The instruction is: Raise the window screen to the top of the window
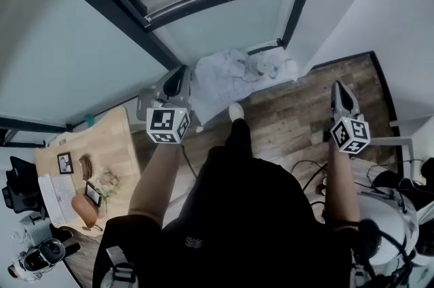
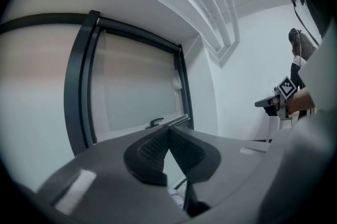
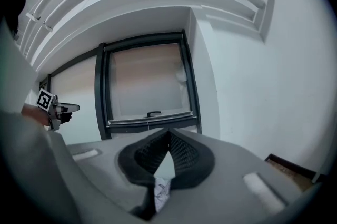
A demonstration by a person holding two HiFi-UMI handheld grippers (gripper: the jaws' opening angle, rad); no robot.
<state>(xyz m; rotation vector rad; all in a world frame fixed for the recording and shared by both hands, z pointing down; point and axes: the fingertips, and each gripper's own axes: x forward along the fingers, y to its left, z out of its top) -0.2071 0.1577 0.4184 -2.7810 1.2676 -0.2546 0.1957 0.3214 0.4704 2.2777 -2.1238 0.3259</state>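
Person in black top [image 1: 244, 212] stands square to tall dark-framed window [image 3: 101, 96], one handheld tool in each hand, both held out about level and aimed at it, likely to line up on the pull point. Grey plastic left gripper [image 2: 169, 129] with black ribbed pads has its jaws together at the tips, with nothing between them. Matching grey right gripper [image 3: 168, 132] reads the same, tips meeting, empty; the crumpled white cloth [image 1: 227, 73] glimpsed under its pads lies on the brown wood floor [image 1: 298, 114] below the sill and is not held. Translucent grey window screen [image 3: 147, 80] is drawn down over the pane, so its pale metal bottom rail [image 3: 150, 118] sits low, just above a dark crossbar, in the centre of the right gripper view and at top centre of the head view. A small black handle [image 3: 154, 113] sticks out from the middle of that rail, the obvious place to lift from. Both grippers are well apart from it, left one nearer the window's left side. Judgement: lift not begun. Closed jaws suggest a hook or push from under the rail; pinching the handle would need them opened first.
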